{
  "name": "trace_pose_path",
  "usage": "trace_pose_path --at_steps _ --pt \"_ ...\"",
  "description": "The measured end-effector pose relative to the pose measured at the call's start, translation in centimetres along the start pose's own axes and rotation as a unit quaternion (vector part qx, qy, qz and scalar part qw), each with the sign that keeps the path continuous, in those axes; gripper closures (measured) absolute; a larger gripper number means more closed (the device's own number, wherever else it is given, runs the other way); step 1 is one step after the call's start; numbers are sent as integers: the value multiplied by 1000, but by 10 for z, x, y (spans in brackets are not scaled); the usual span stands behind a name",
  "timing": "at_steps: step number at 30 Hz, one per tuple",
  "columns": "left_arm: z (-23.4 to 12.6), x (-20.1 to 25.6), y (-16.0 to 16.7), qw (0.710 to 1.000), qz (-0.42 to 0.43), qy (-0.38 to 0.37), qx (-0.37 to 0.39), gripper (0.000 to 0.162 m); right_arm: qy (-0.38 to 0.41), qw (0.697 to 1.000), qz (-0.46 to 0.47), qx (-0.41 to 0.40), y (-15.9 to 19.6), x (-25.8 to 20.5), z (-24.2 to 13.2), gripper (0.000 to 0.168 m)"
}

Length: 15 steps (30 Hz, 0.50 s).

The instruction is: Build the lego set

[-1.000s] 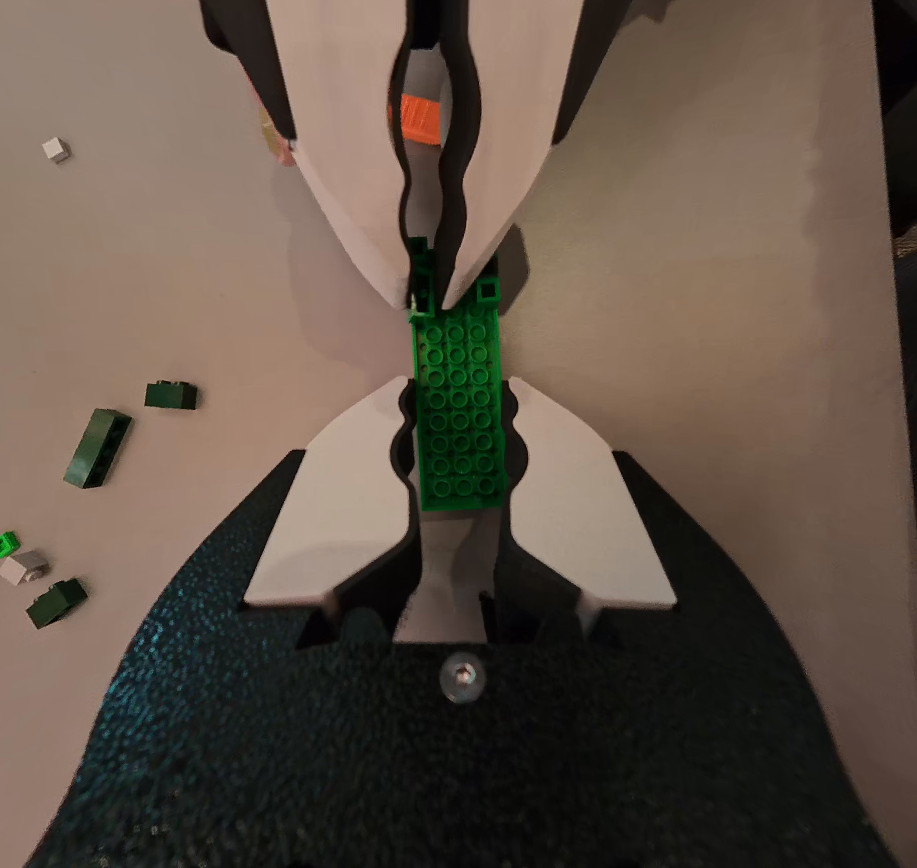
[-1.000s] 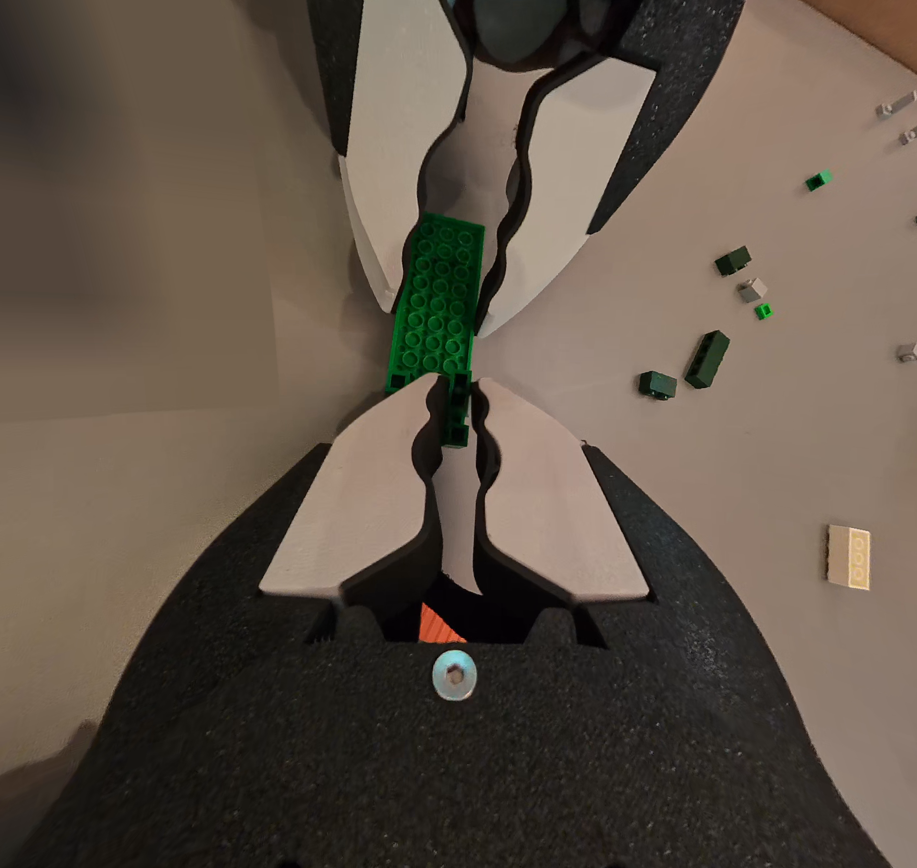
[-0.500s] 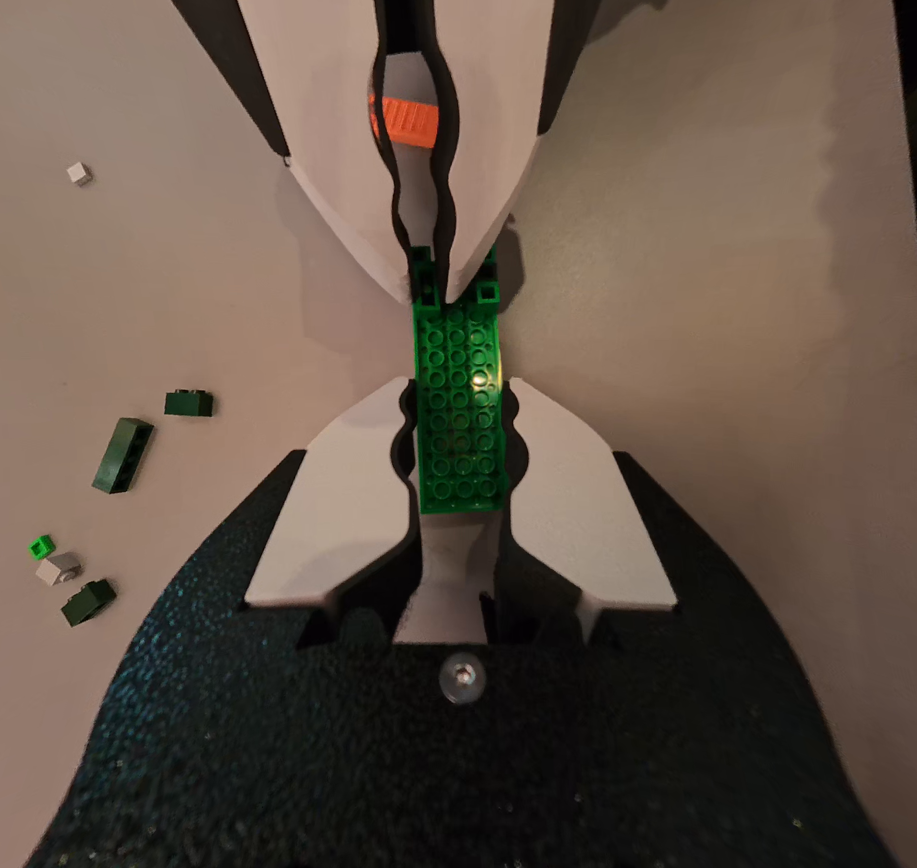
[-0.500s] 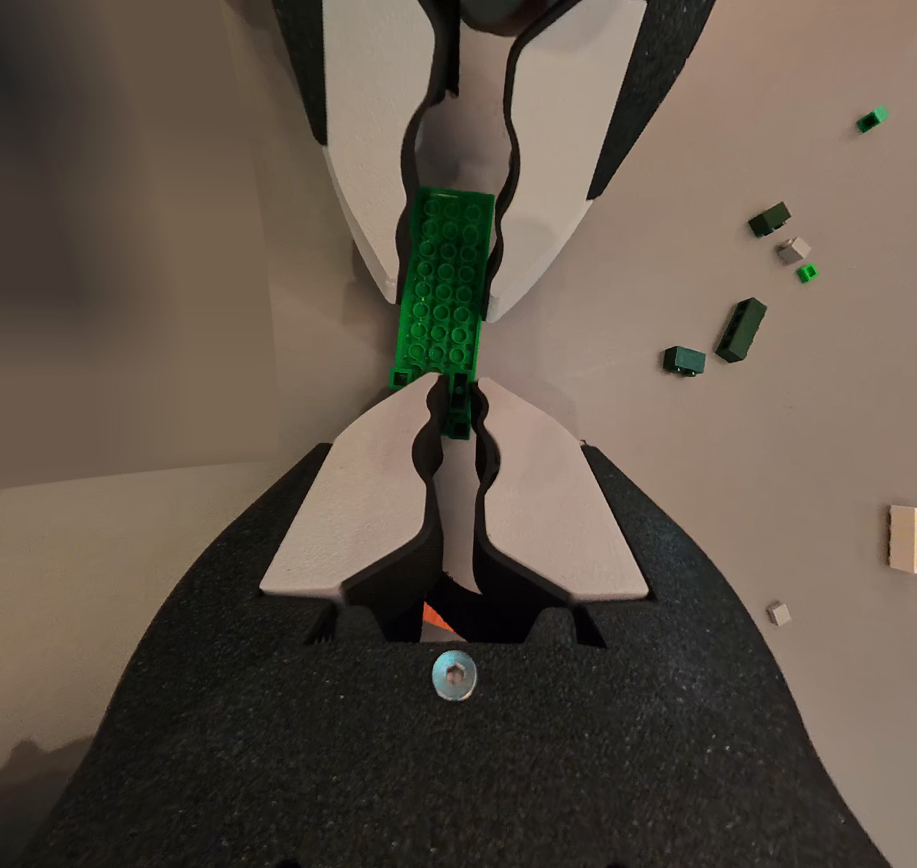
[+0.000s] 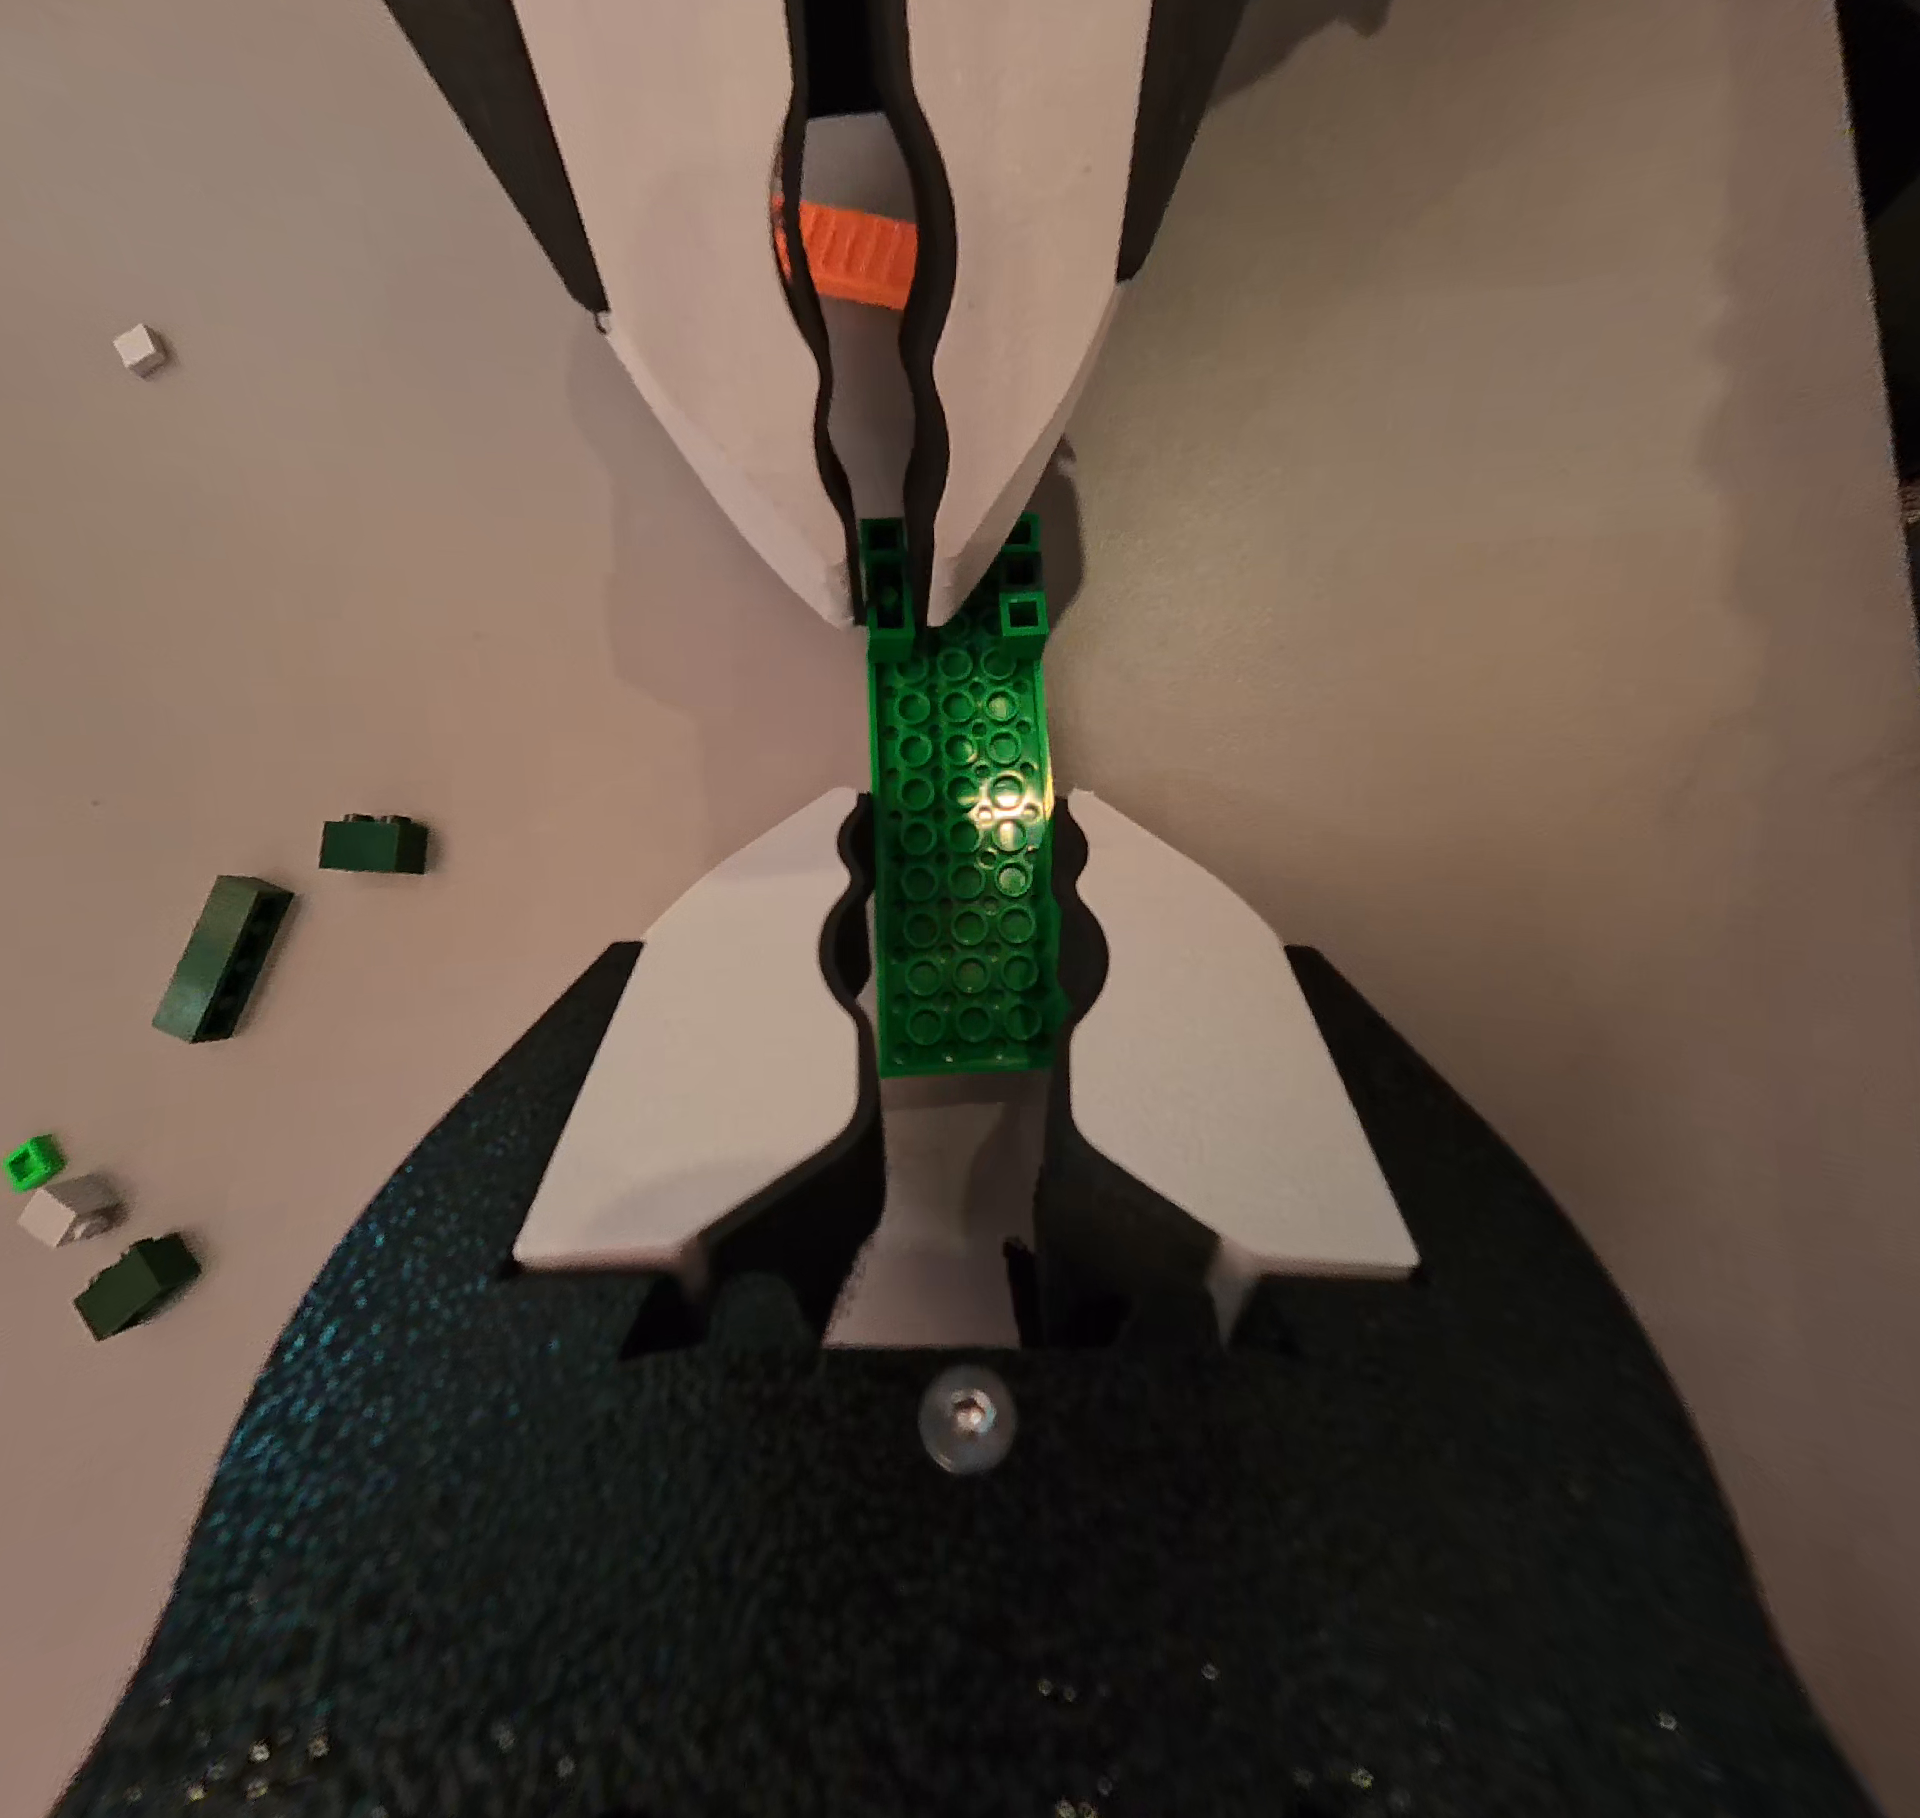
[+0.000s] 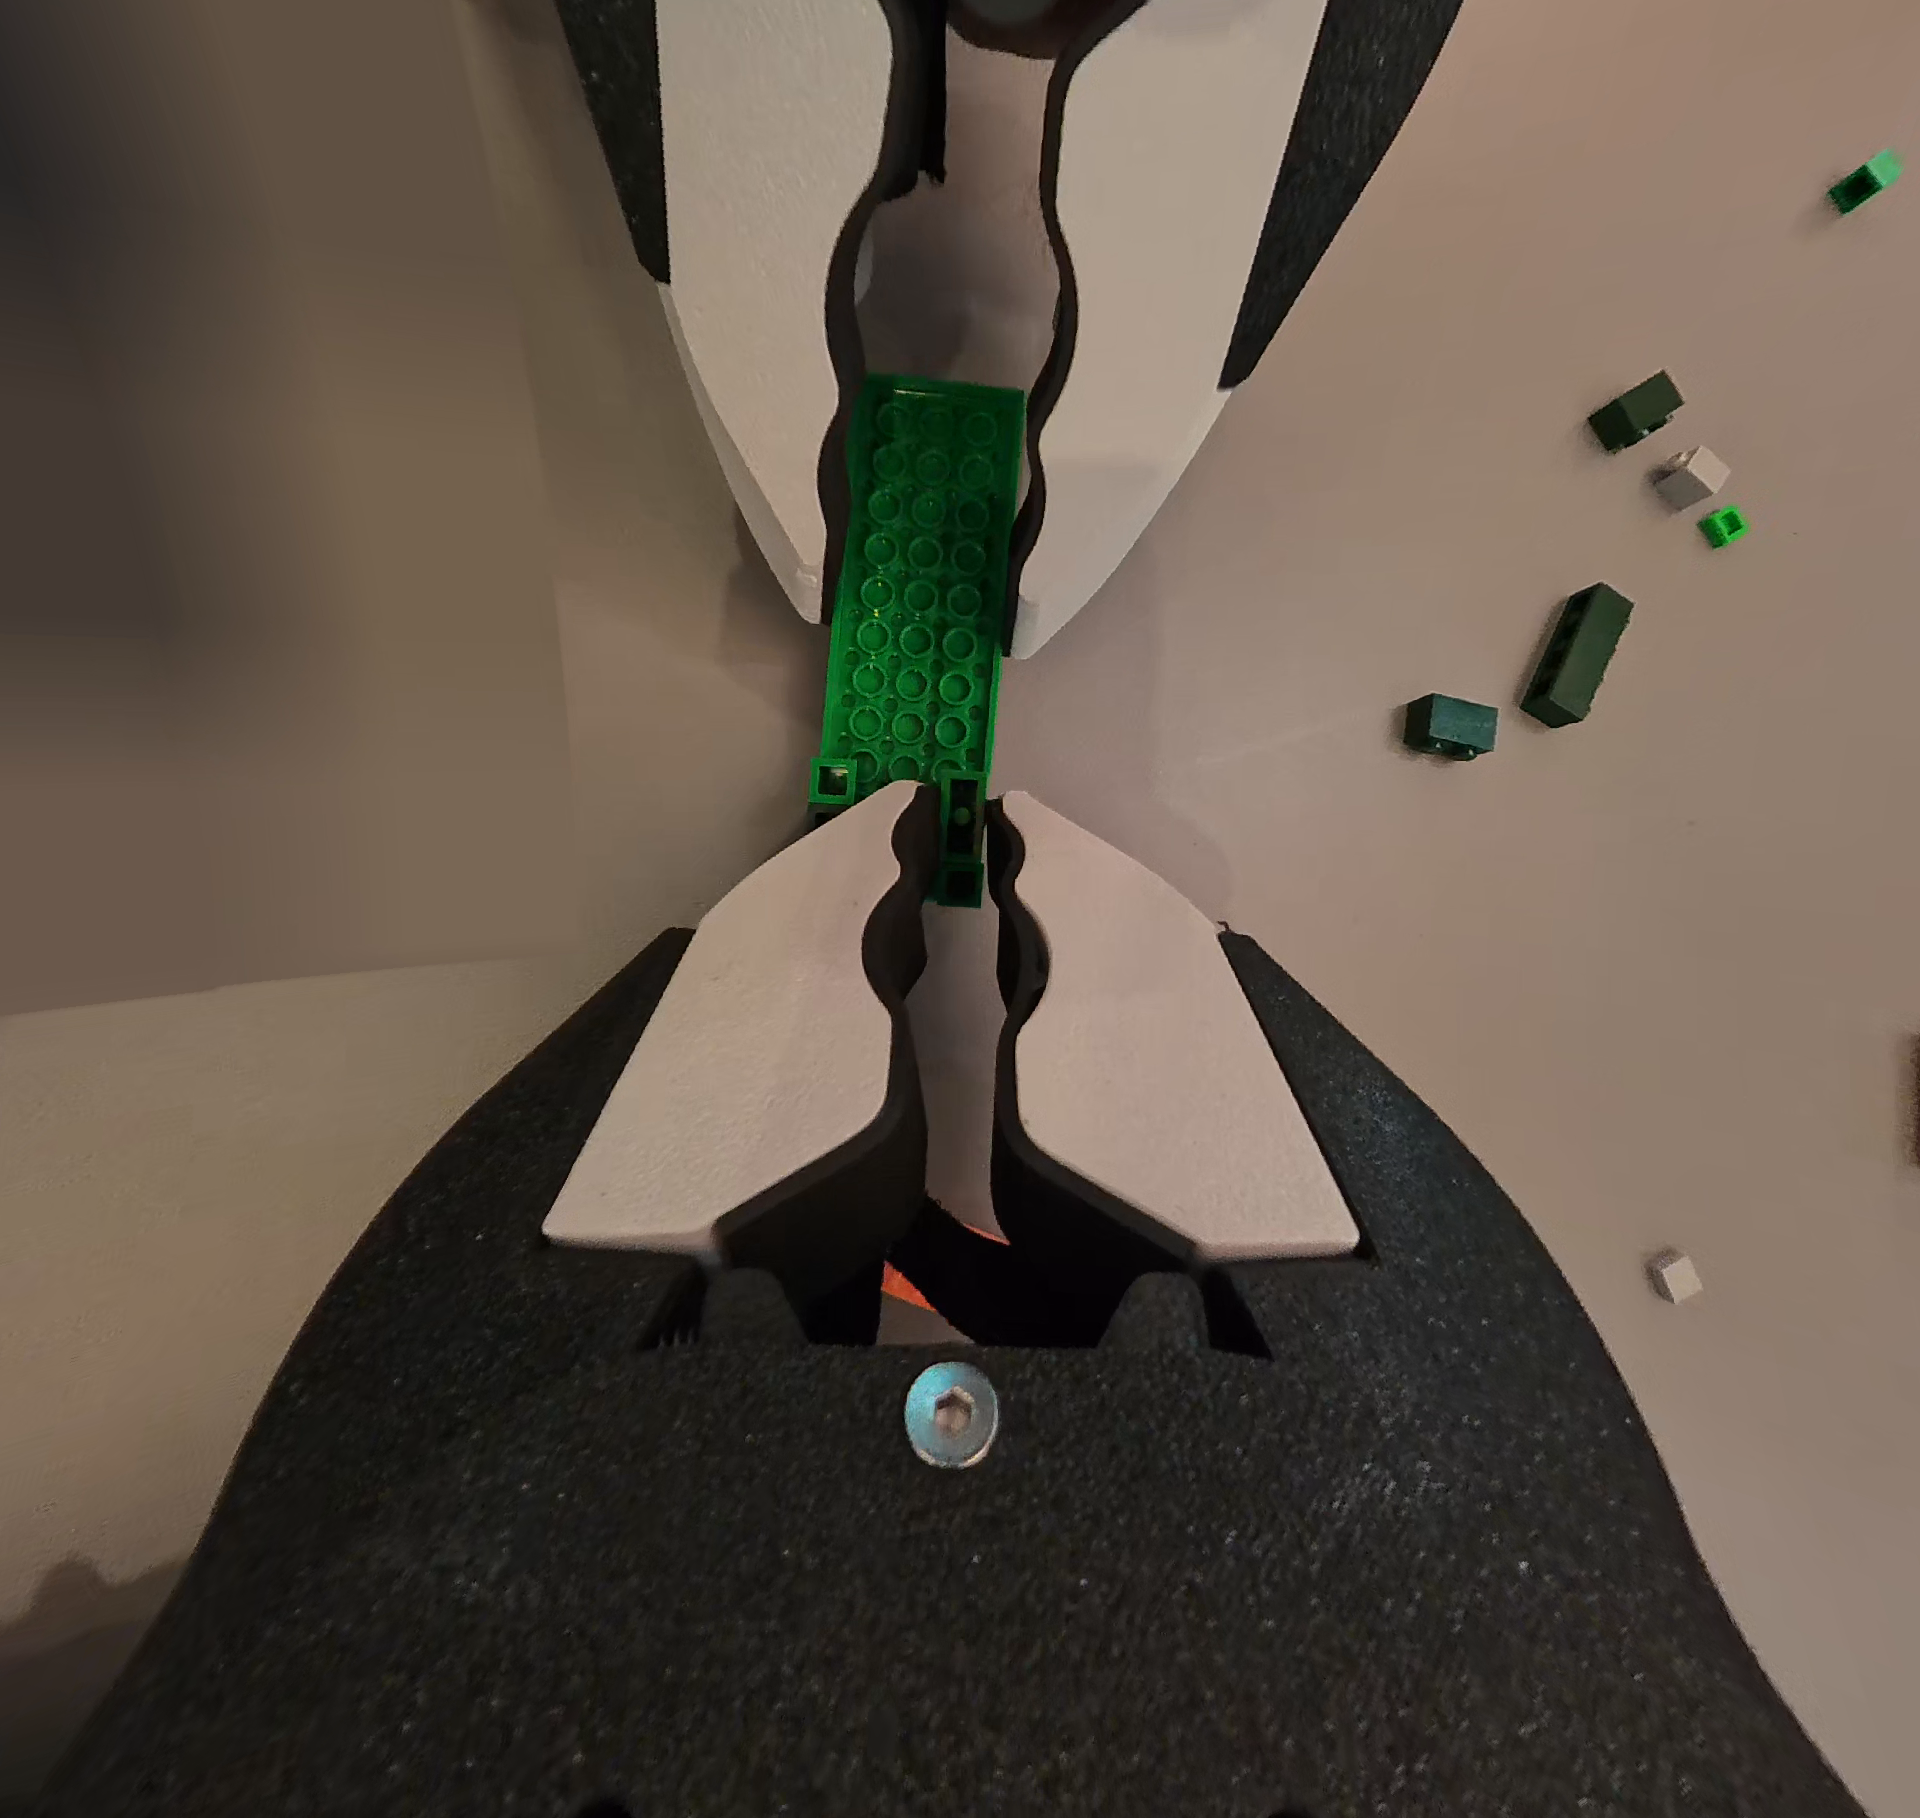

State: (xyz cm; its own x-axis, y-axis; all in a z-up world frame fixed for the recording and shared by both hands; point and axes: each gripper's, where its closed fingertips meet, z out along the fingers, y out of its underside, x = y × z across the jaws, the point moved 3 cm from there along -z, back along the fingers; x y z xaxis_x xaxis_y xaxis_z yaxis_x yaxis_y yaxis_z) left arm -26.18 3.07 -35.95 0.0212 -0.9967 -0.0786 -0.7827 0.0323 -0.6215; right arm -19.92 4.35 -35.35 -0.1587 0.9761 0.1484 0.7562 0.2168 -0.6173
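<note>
Green studded plate [image 5: 961, 875] clamped lengthwise in the left gripper [image 5: 961, 812] above the pale table [image 5: 1455, 625], right gripper [image 6: 951, 812] pinching a small green brick [image 6: 961, 838] at its far end, loose dark green bricks [image 5: 223, 958] lying well aside.

A bright green plate [image 5: 961, 885] patterned with rings of round sockets is seen; white fingers [image 5: 727, 1041] edged in black belong to the left tool [image 5: 961, 833], set on a speckled black body. Dark green bricks [image 5: 223, 958] and grey pieces [image 5: 68, 1207] are scattered on the pale beige worktop [image 5: 1455, 625]
</note>
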Motion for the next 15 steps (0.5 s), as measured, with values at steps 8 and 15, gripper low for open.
trace_pose_path --at_steps 8,15 --pt "5 5 6 999 -27 41 -8 130 -17 1000 12 5 1 -1 5 161" --pt "0 7 13 998 -19 49 -41 124 -27 999 15 10 0 -3 7 161"
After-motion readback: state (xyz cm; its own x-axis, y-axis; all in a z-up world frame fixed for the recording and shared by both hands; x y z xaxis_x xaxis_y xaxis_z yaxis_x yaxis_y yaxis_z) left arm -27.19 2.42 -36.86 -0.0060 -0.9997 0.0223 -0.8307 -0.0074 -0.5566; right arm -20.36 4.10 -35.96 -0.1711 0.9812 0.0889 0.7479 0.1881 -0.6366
